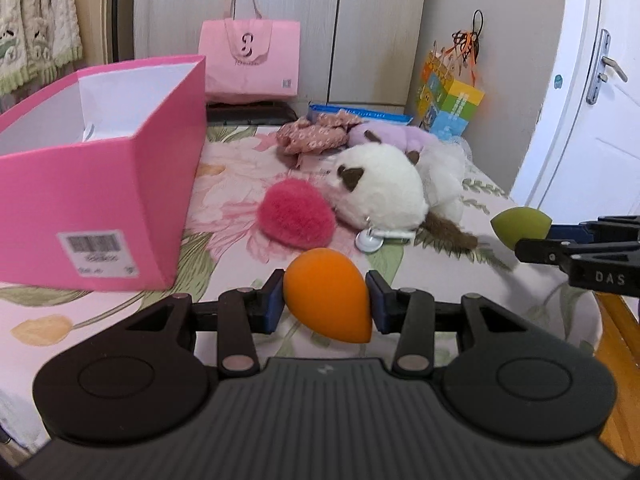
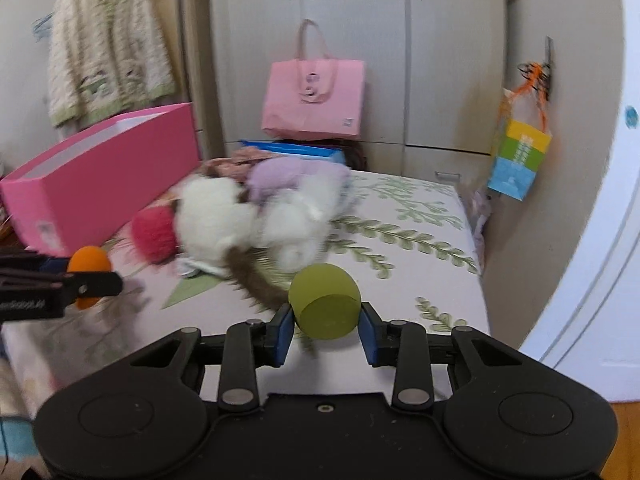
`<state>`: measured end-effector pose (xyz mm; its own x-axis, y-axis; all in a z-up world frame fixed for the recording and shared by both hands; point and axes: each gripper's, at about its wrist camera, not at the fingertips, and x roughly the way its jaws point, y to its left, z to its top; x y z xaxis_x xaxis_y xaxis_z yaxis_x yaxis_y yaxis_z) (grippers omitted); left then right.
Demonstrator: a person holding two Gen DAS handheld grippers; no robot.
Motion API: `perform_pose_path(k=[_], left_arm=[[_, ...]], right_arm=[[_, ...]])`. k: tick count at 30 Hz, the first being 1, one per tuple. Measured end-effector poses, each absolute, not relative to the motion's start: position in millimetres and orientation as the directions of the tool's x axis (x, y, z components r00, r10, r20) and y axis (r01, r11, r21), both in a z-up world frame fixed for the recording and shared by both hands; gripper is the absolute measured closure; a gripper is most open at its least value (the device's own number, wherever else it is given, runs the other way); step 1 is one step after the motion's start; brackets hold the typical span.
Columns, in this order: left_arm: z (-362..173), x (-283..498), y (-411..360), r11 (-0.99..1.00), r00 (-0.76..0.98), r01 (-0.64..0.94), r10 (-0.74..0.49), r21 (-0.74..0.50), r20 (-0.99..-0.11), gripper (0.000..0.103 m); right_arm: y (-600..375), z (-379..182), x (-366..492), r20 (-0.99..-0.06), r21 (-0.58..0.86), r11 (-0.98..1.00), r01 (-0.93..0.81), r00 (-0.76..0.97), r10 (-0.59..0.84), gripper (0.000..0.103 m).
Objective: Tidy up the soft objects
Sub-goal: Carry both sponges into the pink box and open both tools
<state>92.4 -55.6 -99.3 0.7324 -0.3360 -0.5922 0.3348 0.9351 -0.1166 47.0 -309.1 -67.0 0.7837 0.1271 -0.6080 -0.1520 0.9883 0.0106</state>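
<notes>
**Two makeup sponges held, one in each gripper**

Two teardrop sponges are off the bed, as I read my feeds. My left gripper [image 1: 327, 298] is clamped on the orange makeup sponge [image 1: 328, 294], its blue pads pressing both sides, with the pointed end toward the lower right of the left wrist view. My right gripper [image 2: 326, 330] has the olive-green makeup sponge [image 2: 325, 306] between its pads, flat cut face toward the camera. The left pad touches it; on the right I see a slight gap, but the sponge sits above the bedsheet [image 2: 420, 240], so I take it as held.

Ahead of both grippers lies a pile of soft things on the floral sheet: a fuzzy pink pom-pom [image 1: 296, 218], touching a white plush cat [image 1: 380, 190] with brown ears and a brown tail, and behind them a lilac plush [image 1: 396, 134] and a crumpled floral cloth [image 1: 316, 134]. An open pink cardboard box [image 1: 92, 200] stands on the bed to the left of the pile, just beside the pom-pom. A pink paper bag [image 1: 250, 62] stands against the wardrobe at the back, and a colourful gift bag [image 1: 450, 104] hangs at right.
</notes>
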Motion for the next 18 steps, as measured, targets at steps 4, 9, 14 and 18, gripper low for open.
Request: perform_pose_path(k=[4,9,14,18], left_arm=[[-95,87,-34,0.927,0.695,0.338,-0.364,-0.165,-0.62,0.061],[-87,76,-8,0.933,0.693,0.329,-0.345,-0.148,-0.633,0.061],[-75,71,19,0.937,0.68,0.321,-0.328,-0.135,-0.656,0.061],[-68,68,44,0.939,0.668,0.319,-0.316,-0.124,-0.673,0.061]], right_arm=[[-291,-58,37,-0.635,0.015,0.974,-0.227,0.75,0.185,0.064],[-263,-49,28,-0.654,0.079,0.944,-0.32,0.698,0.291,0.064],[-230,-43,29,-0.671,0.143,0.899,-0.414,0.627,0.395,0.064],[-195,-42,31,-0.68,0.188,0.838,-0.512,0.548,0.487,0.064]])
